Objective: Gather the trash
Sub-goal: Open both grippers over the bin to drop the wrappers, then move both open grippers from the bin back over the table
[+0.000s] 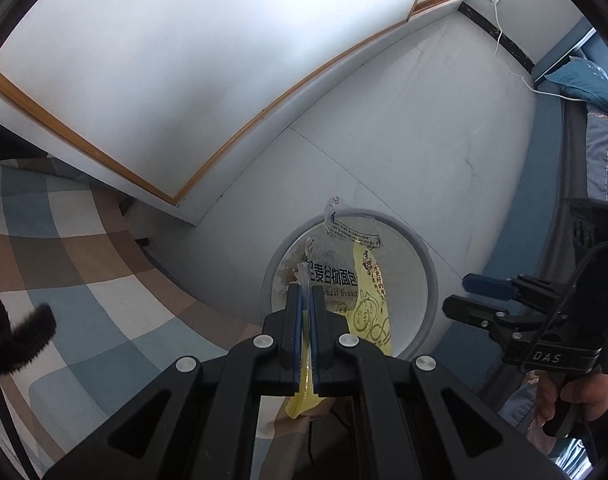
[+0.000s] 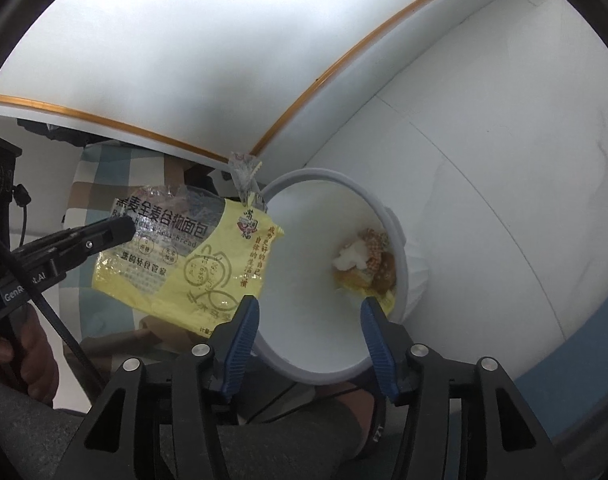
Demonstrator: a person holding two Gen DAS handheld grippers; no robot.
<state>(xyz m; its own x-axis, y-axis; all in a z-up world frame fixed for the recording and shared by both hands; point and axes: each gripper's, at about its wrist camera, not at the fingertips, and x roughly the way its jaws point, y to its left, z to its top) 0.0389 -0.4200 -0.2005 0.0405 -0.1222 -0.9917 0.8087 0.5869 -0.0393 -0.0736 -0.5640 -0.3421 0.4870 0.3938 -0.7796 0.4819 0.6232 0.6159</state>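
Observation:
A yellow bread wrapper (image 1: 368,304) with a clear torn top hangs over the round white trash bin (image 1: 428,272). My left gripper (image 1: 304,292) points down and is shut on the wrapper's edge. In the right wrist view the wrapper (image 2: 191,264) hangs to the left of the bin's mouth, with the left gripper (image 2: 123,228) pinching its left side. The bin (image 2: 400,248) holds food scraps and crumpled paper (image 2: 368,260) at its bottom. My right gripper (image 2: 310,308) is open over the bin's near rim, with nothing between its blue pads (image 2: 243,328). It also shows at the right of the left wrist view (image 1: 458,294).
A checked blue and brown bedspread (image 1: 83,260) lies left of the bin. A white panel with wood trim (image 1: 223,152) stands behind it. The pale floor (image 1: 424,140) runs to a blue pillow (image 1: 584,80) and a white cable (image 1: 504,52). A person's hand (image 1: 564,400) holds the right gripper.

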